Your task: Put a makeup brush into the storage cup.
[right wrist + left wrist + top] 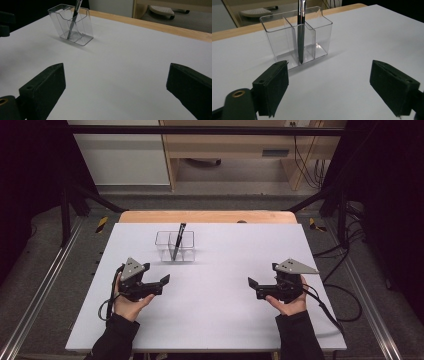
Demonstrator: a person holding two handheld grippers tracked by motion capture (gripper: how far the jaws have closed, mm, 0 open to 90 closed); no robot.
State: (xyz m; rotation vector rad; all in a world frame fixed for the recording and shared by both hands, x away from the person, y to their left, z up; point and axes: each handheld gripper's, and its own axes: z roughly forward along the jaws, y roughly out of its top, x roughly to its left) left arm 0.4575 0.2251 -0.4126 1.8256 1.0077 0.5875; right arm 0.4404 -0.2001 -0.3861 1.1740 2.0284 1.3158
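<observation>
Pen [178, 241] stood tilted in the middle compartment of the clear holder [162, 249] at the desk's [220, 310] far side. Both grippers, left [161, 281] and right [252, 285], had fingers released, empty. Pen judged light, stiff, slippery; best gripped at the exposed upper barrel.

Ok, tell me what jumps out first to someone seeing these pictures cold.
A clear plastic organizer with several compartments stands toward the far middle of the white table, a dark pen leaning upright in it. Nearer the person, the left gripper and the right gripper sit on either side, both with jaws open and holding nothing.
</observation>
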